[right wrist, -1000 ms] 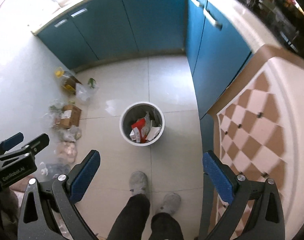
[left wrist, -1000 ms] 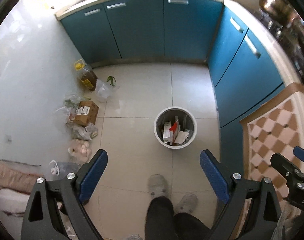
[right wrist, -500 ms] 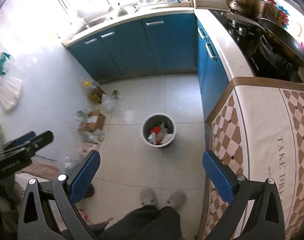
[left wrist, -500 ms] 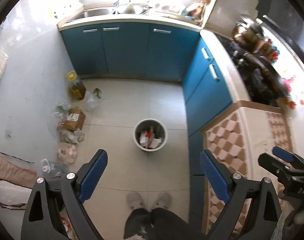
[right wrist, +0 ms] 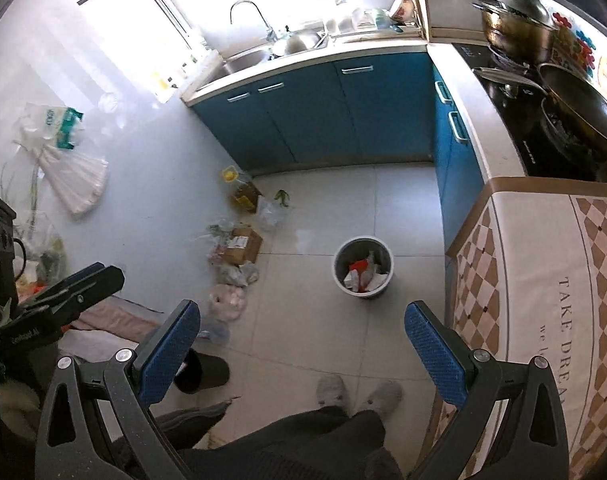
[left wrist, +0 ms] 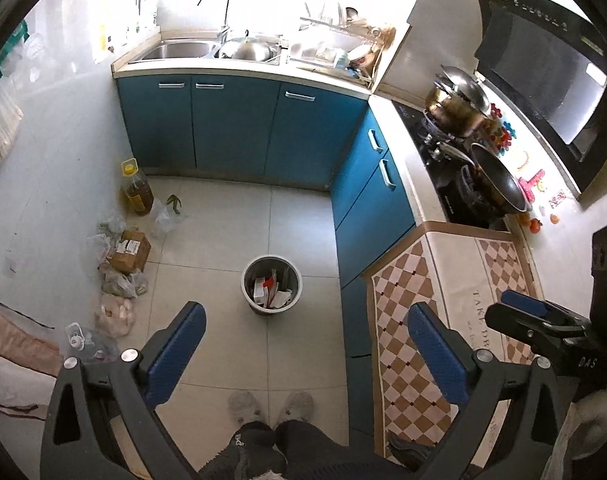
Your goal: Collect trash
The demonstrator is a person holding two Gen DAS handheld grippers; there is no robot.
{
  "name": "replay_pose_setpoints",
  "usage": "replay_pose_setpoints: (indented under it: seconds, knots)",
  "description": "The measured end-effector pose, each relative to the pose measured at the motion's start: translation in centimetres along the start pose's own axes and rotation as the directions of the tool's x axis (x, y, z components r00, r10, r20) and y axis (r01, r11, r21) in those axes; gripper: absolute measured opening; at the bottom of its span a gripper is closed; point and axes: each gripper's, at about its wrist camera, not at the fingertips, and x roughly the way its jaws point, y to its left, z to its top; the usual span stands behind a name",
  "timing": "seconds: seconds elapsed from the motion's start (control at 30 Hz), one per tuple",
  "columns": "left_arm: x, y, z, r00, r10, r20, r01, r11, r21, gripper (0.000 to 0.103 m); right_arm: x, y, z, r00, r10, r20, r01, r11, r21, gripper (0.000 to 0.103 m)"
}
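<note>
Kitchen floor (left wrist: 223,240) held bin (left wrist: 271,290) mid-tile, litter along left wall | both hand-held grippers, left (left wrist: 305,350) and right (right wrist: 301,346), were spread, empty | we judged: lower first toward cardboard box (left wrist: 129,250), grip edge.

Blue cabinets (left wrist: 239,128) line two walls above a pale tiled floor (left wrist: 231,224), with a sunlit window (right wrist: 143,12).

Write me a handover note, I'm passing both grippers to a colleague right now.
Left gripper: open, empty, held high above the floor.
Right gripper: open, empty, also high.
Trash bin stands on the tiles before the blue cabinets, already holding paper and packaging.
Left: the cardboard box, plastic bags and oil bottle along the wall may need sorting; nothing is gripped.
</note>
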Motion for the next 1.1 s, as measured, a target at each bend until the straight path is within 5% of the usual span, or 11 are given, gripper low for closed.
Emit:
replay_pose_setpoints:
  seconds: [1.1]
  knots:
    - [-0.9,0.1,0.1,0.998,-0.056,-0.030,0.057,0.997,0.048,0.103,-1.3,2.2,-1.1,0.998,0.060,-0.032,-0.061,0.998,-0.028,0.103]
